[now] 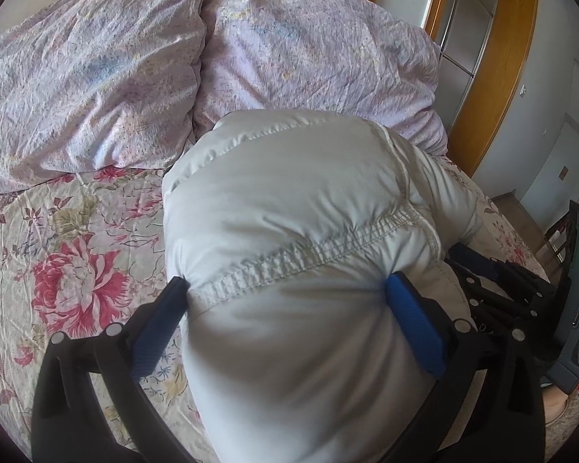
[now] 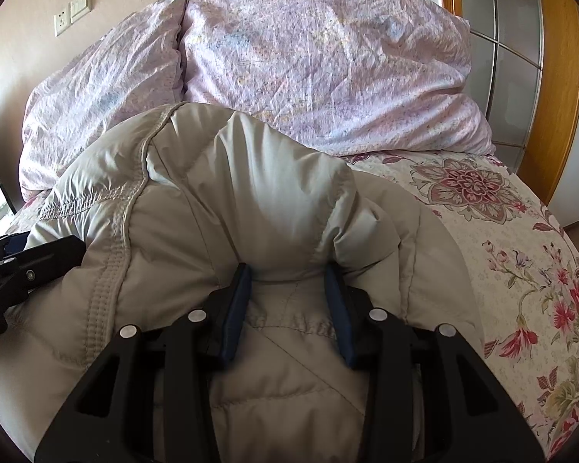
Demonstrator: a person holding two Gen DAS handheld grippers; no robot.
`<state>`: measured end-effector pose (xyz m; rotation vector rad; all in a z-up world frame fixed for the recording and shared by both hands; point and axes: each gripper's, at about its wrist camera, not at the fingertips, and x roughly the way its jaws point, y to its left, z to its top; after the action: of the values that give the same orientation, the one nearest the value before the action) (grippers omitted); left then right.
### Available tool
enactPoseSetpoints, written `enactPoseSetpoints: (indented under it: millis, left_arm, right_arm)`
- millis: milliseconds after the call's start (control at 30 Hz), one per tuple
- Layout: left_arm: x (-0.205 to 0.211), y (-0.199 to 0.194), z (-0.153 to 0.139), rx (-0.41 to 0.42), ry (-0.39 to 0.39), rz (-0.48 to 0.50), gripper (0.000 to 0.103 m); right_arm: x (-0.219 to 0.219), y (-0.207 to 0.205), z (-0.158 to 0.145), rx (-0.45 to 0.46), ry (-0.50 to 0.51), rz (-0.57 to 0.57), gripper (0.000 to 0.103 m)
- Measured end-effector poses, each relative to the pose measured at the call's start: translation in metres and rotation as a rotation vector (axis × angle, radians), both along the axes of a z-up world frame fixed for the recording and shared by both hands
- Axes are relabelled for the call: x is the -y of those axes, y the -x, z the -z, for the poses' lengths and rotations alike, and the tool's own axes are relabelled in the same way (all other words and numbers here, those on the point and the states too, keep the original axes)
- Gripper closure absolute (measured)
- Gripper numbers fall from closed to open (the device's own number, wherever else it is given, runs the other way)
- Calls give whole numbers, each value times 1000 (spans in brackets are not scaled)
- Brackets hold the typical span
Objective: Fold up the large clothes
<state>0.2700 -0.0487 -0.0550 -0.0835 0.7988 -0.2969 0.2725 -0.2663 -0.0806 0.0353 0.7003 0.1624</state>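
On the floral bedspread [image 1: 69, 231] lies a puffy pale-grey down jacket [image 1: 297, 212], bunched into a thick bundle near the two lilac pillows [image 1: 96, 69] at the head of the bed.

The left gripper [image 1: 285, 285] stands spread as wide as it goes, its blue pads [image 1: 413, 320] on either flank of the jacket's bulging mass. The padded cloth, with a gathered elastic seam [image 1: 312, 258] running across it, swells up between the fingers and fills the whole gap; both pads touch the fabric at its sides, denting it slightly, yet whether they truly squeeze it cannot be told.

Further right, the right gripper [image 2: 287, 270] is partly closed, its two pads pinching a thick fold of the same jacket [image 2: 251, 177]. The fold rises in a hump just beyond the fingertips, and quilted lining [image 2: 289, 366] lies beneath the fingers. At the left edge of the right wrist view the other gripper pokes in beside the jacket. A wooden-framed wardrobe [image 2: 559, 77] stands at the far right.
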Motion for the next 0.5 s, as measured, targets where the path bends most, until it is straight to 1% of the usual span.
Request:
enactPoseSetpoints:
  millis: [500]
  left_arm:
    - [0, -3, 11, 44, -14, -4, 2]
  right_arm:
    - [-6, -1, 5, 29, 34, 22, 62]
